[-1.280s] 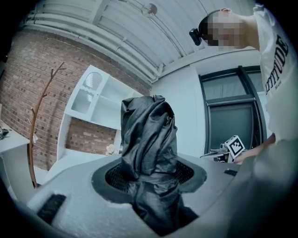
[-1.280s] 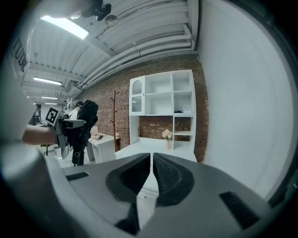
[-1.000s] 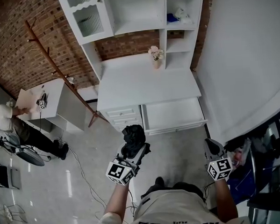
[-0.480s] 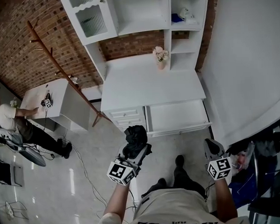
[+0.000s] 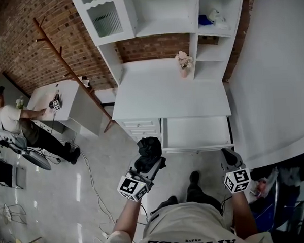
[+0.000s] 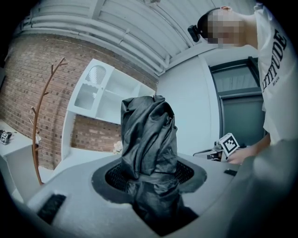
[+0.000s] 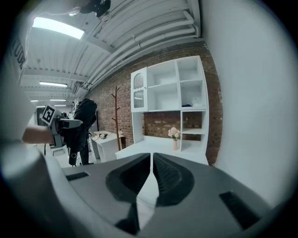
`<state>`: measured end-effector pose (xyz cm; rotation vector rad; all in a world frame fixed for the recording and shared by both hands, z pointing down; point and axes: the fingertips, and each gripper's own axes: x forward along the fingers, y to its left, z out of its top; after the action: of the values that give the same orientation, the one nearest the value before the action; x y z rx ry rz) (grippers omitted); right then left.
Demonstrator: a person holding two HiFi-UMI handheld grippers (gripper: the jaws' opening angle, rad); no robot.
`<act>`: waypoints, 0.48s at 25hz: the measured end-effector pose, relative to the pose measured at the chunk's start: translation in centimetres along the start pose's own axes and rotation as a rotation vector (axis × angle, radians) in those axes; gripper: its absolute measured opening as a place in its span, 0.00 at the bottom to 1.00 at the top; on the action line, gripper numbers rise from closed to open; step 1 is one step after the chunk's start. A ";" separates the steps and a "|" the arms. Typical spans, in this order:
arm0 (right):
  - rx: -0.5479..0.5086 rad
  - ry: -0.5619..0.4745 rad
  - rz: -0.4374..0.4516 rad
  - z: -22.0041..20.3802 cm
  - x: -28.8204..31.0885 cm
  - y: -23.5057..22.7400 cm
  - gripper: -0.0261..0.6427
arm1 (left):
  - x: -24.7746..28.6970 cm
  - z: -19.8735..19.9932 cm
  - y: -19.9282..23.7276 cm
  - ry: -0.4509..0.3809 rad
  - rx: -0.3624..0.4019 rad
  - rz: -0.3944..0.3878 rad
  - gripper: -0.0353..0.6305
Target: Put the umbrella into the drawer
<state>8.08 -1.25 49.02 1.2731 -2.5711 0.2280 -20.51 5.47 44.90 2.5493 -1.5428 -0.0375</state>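
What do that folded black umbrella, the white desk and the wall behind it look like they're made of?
Umbrella: thin black fabric, probably nylon or polyester; it crumples into soft wrinkles and has a faint sheen.
Desk: smooth matte white, likely painted wood or board; no grain shows.
Wall: bare red-brown brick, with visible mortar lines.

- From the head, looks steeply down on the white desk (image 5: pixel 171 92) at centre frame, with left gripper (image 5: pixel 147 162) and right gripper (image 5: pixel 228 156) low in frame.
- From the left gripper, faces level along its jaws, very near the umbrella (image 6: pixel 149 148) filling centre; catches the right gripper at right edge.
- From the right gripper, faces the white desk at mid-distance; shares the flower vase (image 7: pixel 173 135) and coat rack (image 7: pixel 115 116) with both other views.
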 end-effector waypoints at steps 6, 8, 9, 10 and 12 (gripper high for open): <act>-0.005 0.026 0.057 0.3 3.9 -2.7 0.09 | 3.8 -0.4 0.8 0.022 -0.007 0.037 0.41; 0.004 0.037 0.074 0.2 5.0 -3.7 0.09 | 5.2 -0.7 1.0 0.034 -0.011 0.045 0.42; 0.010 0.043 0.083 0.1 5.7 -4.1 0.09 | 6.0 -0.8 1.1 0.044 -0.013 0.046 0.42; 0.016 0.049 0.093 0.1 6.3 -4.5 0.09 | 6.9 -1.0 1.2 0.057 -0.015 0.047 0.42; 0.026 0.064 0.116 -0.2 7.4 -5.2 0.09 | 8.5 -1.6 1.4 0.085 -0.025 0.049 0.42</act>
<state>7.90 -9.94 51.57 1.1083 -2.5977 0.3204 -17.58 -2.48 47.19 2.4593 -1.5627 0.0572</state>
